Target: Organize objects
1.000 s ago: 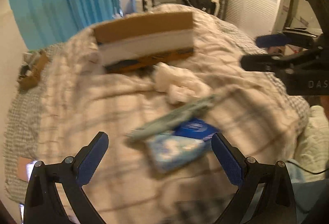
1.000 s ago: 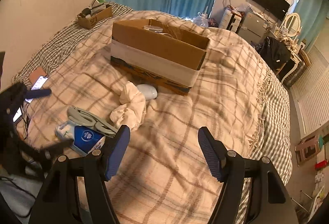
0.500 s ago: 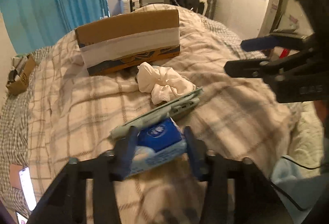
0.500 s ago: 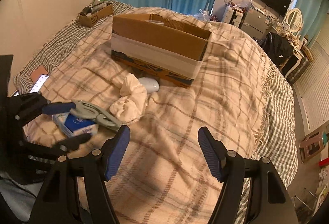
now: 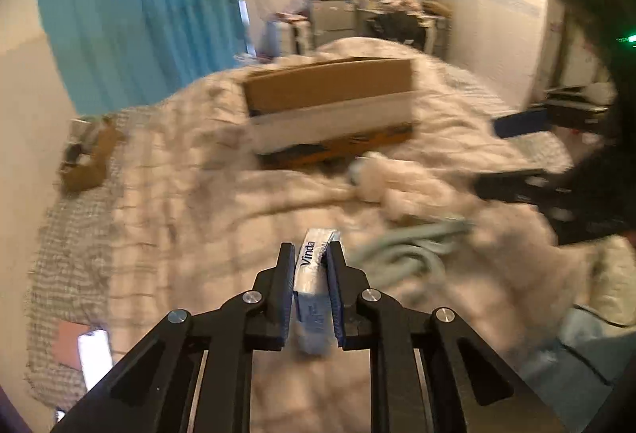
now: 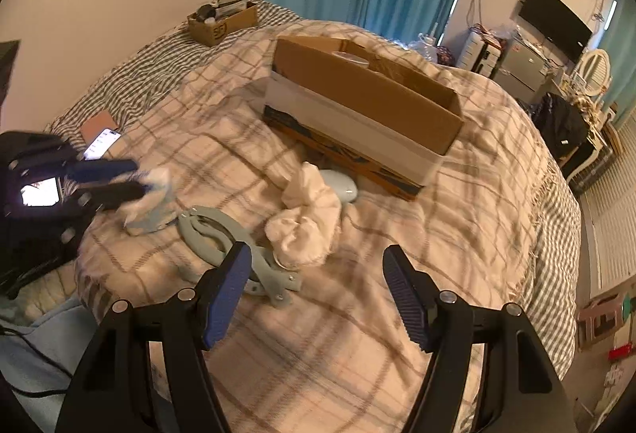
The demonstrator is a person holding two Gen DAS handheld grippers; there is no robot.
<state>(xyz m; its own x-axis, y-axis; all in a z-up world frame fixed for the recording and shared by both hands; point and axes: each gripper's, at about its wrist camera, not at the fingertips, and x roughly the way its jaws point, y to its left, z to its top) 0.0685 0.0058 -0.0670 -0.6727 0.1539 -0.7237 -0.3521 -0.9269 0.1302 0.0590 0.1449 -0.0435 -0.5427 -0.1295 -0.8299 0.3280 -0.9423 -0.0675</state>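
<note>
Now the left gripper (image 5: 310,266) is clenched on the tissue pack (image 5: 314,274) (the word "Vinda" shows on its edge), holding it just above the plaid blanket (image 6: 397,314). Its fingers pinch the pack's flat sides. Meanwhile the right gripper (image 6: 318,294) hangs with jaws spread wide, beside the grey clamp (image 6: 222,238) and white cloth (image 6: 310,222), with the cardboard box (image 6: 365,103) beyond.

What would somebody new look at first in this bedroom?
Probably the big open cardboard box in the middle of the plaid blanket, with a crumpled white cloth lying just in front of it. Next, the left tool squeezing a Vinda tissue pack, lifted above the bed. The right tool hangs open over a grey clamp.
</note>
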